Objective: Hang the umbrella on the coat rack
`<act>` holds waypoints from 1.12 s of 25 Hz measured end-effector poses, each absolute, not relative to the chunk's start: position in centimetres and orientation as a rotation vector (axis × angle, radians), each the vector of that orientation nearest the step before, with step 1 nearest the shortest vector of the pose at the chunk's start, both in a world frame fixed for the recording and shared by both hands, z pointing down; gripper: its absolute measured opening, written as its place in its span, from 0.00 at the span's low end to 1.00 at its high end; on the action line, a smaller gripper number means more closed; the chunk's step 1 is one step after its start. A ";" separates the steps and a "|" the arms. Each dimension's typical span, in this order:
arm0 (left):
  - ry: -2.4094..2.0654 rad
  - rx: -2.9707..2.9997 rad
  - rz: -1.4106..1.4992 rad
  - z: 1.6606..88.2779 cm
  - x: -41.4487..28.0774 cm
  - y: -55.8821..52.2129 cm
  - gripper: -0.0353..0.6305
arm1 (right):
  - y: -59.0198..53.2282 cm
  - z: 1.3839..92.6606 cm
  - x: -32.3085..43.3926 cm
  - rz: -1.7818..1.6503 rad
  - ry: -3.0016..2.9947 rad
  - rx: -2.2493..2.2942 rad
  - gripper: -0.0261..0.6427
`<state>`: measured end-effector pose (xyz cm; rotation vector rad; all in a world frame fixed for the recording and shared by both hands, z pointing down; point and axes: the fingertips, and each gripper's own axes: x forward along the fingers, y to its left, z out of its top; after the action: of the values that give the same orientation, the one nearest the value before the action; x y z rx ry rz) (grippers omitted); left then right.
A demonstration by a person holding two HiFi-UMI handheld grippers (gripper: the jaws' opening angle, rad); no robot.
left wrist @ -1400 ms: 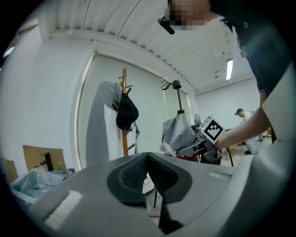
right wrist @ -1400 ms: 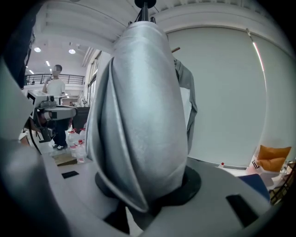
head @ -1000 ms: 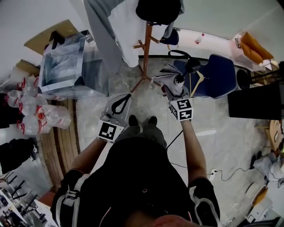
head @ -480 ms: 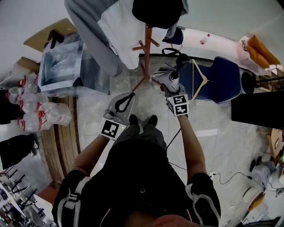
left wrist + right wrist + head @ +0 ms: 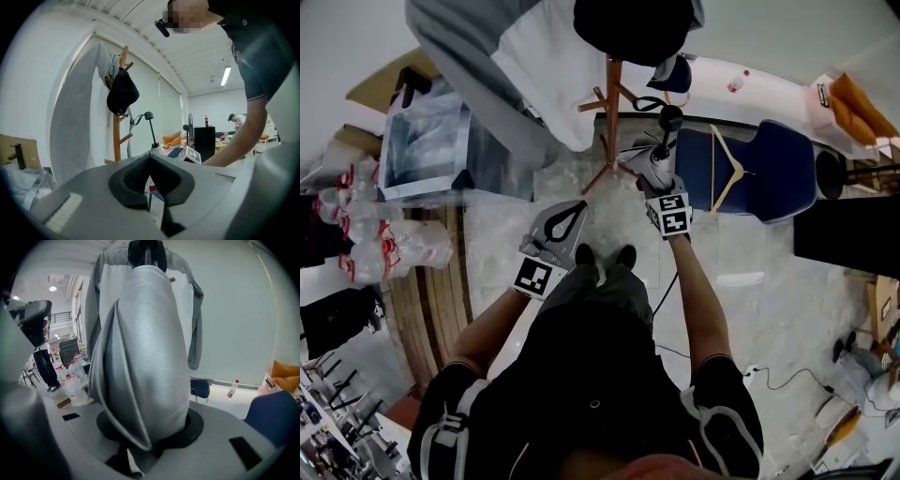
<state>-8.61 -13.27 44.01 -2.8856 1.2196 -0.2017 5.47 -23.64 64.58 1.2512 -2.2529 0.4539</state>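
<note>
— Starting at the left: how is the left gripper (image 5: 577,207)?
— Jaws pressed together, nothing in them. The coat rack (image 5: 612,103) stands ahead, with clothes (image 5: 502,66) draped on it.
— And the umbrella (image 5: 660,150)?
— Folded, pinched in the right gripper (image 5: 657,172), handle end up, just right of the rack, not yet hung.

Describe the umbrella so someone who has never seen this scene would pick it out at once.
Find the wooden coat rack at the top of the head view, hung with a grey-and-white garment. Just right of its pole, before the blue chair, the right gripper holds the umbrella. It is the folded grey bundle with a thin black stem ending in a round knob, unlike the hanging clothes.
</note>
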 end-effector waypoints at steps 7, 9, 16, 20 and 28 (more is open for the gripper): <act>1.228 -2.892 -0.232 45.1 -8.6 -13.6 0.05 | -24.7 67.0 5.1 0.476 -2.240 1.244 0.27; 1.218 -2.887 -0.239 45.3 -8.4 -13.6 0.05 | -24.9 67.6 5.1 0.486 -2.240 1.245 0.27; 1.206 -2.885 -0.274 45.9 -8.0 -13.7 0.05 | -25.4 69.9 4.9 0.542 -2.226 1.234 0.27; 1.208 -2.884 -0.295 46.2 -8.0 -13.7 0.05 | -25.4 71.1 4.6 0.571 -2.217 1.217 0.27; 1.211 -2.886 -0.325 46.8 -8.0 -13.5 0.05 | -24.4 73.0 4.6 0.607 -2.197 1.219 0.27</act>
<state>-8.00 -13.51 46.83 -2.8861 1.2112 -0.3246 4.61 -24.35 73.02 1.2190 -2.1972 0.6073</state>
